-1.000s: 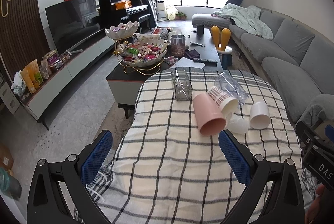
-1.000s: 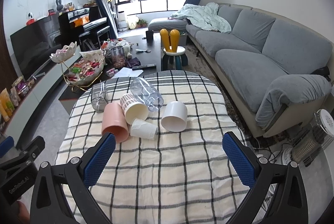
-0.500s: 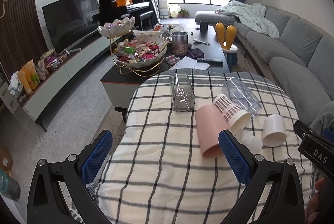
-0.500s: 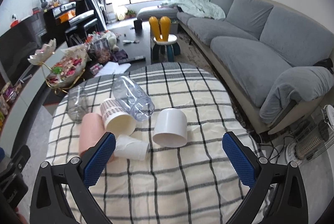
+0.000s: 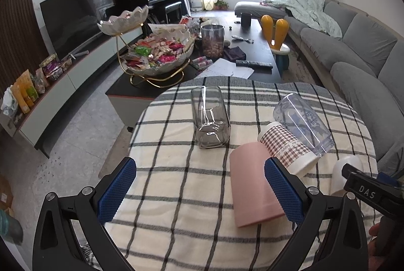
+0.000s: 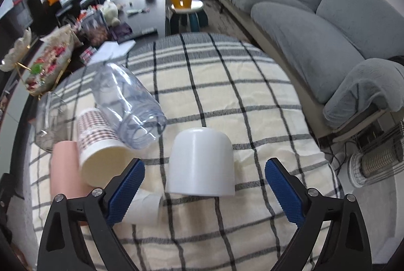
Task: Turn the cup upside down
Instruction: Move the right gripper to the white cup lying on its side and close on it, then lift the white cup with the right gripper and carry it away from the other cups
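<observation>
Five cups lie on the checked tablecloth beside a grey sofa; both grippers' fingers spread, empty.

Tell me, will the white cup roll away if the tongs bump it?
Probably a little. The white cup lies on its side on the checked cloth, and its round wall could roll. It looks empty, so likely light and easily nudged. The open right tongs straddle it without touching.

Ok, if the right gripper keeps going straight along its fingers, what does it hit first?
Most likely the white cup, lying on its side between the open right gripper fingers; depth is uncertain through the fisheye.
</observation>
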`<control>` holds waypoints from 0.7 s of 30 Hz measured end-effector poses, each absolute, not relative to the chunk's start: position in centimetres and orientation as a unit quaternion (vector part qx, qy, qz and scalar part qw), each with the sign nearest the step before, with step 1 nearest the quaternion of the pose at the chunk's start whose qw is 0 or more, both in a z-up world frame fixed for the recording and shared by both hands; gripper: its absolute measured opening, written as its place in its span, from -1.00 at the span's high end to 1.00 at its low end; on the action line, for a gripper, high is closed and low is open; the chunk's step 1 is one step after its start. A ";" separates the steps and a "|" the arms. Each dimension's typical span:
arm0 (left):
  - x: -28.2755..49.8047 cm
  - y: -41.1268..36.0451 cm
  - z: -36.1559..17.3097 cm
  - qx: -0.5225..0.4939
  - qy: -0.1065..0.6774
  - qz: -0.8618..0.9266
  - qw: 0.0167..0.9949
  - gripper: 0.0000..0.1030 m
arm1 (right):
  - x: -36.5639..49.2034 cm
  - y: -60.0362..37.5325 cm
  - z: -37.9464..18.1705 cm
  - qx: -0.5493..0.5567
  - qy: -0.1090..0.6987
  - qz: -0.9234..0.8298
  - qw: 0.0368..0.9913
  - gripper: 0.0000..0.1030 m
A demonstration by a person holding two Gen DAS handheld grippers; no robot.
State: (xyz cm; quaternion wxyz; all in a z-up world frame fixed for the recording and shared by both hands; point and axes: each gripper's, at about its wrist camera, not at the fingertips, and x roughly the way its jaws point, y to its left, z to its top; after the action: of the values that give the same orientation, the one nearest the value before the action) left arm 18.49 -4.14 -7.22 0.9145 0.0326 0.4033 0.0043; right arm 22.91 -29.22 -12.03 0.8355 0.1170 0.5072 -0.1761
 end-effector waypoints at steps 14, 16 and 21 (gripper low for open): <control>20.4 -4.7 -8.8 0.031 0.419 -0.002 0.907 -1.00 | 25.2 -30.4 -16.2 0.150 0.562 -0.164 0.796 -0.32; 20.5 -4.7 -8.8 0.031 0.420 -0.003 0.907 -1.00 | 25.1 -30.4 -16.1 0.156 0.560 -0.158 0.798 -0.32; 19.9 -4.6 -8.2 0.028 0.420 -0.007 0.907 -1.00 | 24.7 -29.9 -14.7 0.148 0.545 -0.157 0.810 -0.32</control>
State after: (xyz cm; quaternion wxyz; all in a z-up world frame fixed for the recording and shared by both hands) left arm 19.90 -4.63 -8.16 0.9072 0.0278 0.4197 -0.0072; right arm 24.65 -29.92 -14.72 0.8101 0.1484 0.5450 -0.1569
